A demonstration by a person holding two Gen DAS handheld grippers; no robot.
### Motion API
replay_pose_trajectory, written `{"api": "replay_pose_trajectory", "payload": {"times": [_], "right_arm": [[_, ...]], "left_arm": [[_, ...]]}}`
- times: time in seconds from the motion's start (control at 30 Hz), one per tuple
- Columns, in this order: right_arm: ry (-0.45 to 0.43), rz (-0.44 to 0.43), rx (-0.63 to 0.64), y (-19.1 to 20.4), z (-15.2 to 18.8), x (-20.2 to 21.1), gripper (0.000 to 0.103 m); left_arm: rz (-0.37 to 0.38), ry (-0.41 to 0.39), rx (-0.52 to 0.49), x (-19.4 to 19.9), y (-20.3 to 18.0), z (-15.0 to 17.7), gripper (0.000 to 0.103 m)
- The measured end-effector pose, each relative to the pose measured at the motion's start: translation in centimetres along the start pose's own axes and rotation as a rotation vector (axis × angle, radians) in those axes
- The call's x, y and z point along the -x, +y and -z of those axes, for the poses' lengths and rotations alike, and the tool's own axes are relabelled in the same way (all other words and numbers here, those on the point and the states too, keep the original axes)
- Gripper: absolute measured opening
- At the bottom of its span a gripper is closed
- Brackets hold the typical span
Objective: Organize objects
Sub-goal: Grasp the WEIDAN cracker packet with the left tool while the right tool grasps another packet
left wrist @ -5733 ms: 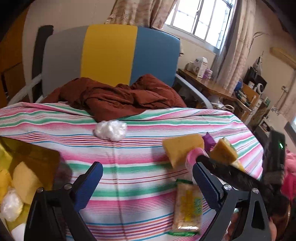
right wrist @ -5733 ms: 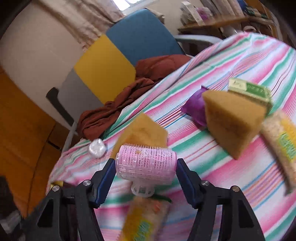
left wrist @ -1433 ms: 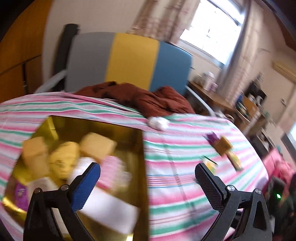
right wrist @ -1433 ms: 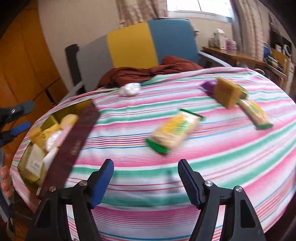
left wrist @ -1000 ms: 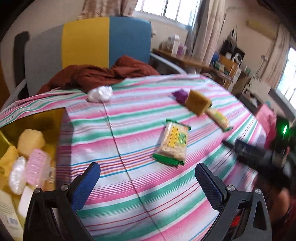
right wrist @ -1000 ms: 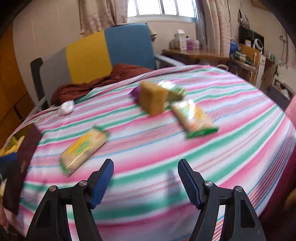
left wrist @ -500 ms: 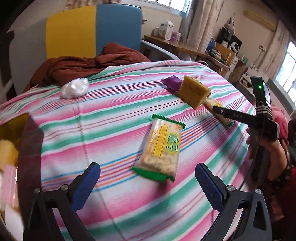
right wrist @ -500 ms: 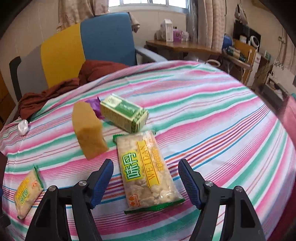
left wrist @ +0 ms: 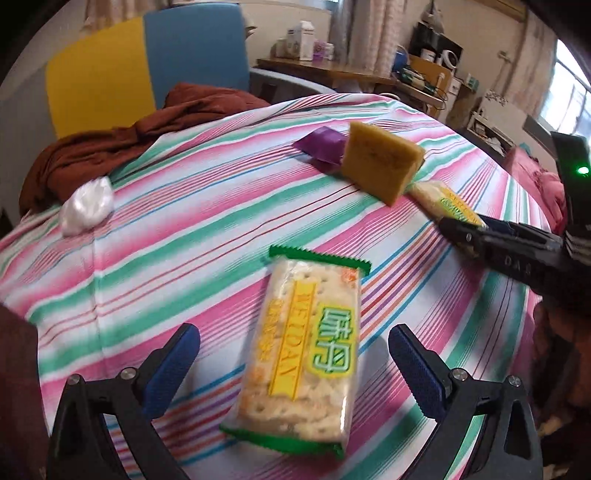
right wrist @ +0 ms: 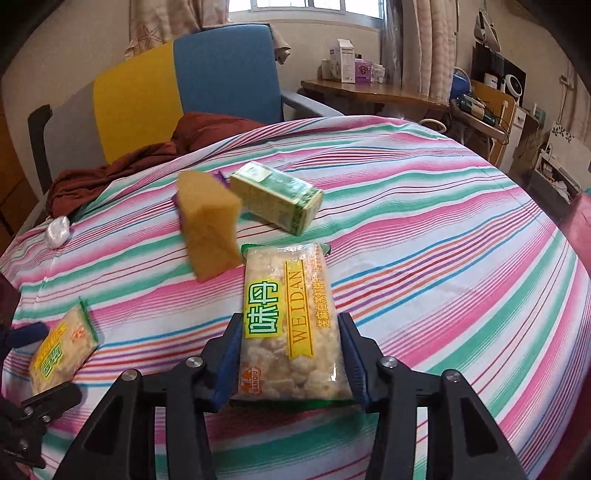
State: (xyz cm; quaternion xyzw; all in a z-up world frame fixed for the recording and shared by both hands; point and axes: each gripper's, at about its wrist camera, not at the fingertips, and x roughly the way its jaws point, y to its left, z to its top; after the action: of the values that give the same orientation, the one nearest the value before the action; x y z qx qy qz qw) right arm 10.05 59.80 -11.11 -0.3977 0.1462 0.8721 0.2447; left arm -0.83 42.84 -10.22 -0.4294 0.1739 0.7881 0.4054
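Behind your striped tablecloth [right wrist: 443, 229] stands a chair [right wrist: 177, 81] in 3 colours (grey, yellow, blue), a brown cloth [left wrist: 122, 147] draped on it. Daylight enters a curtained window [right wrist: 306, 3] above a cluttered wooden desk [right wrist: 373, 92].

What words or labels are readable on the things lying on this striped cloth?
"WEIDAN" and "味丹": cracker pack held in the right gripper.
Red logo at that pack's lower corner: too small to read.
"WEIDAN" and "味丹": second cracker pack in front of the left gripper.
Green box: print too small to read.
Yellow sponge: no text.
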Motion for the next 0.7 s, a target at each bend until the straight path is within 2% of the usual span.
{"api": "replay_pose_trajectory", "payload": {"times": [0.03,0.17,0.23,0.53,0.7], "right_arm": [[-0.004,0.003,0.004,0.3,0.2,0.2,0.050],[-0.018,0.015,0.013,1.0,0.7,0.5,0.050],[-0.023,0.023,0.017,1.1,0.8,0.5,0.050],[-0.055,0.035,0.023,1.9,1.8,1.6,0.049],[-0.045,-0.056,-0.022,3.0,3.2,3.0,0.049]], "left_arm": [[-0.003,-0.007,0.000,0.0,0.0,-0.1,0.090],[-0.014,-0.053,-0.005,0.5,-0.1,0.3,0.068],[-0.018,-0.071,0.002,0.7,0.0,0.5,0.049],[-0.004,-0.141,0.081,2.7,1.3,2.1,0.049],[-0.006,-0.175,0.100,4.2,1.5,3.5,0.049]]}}
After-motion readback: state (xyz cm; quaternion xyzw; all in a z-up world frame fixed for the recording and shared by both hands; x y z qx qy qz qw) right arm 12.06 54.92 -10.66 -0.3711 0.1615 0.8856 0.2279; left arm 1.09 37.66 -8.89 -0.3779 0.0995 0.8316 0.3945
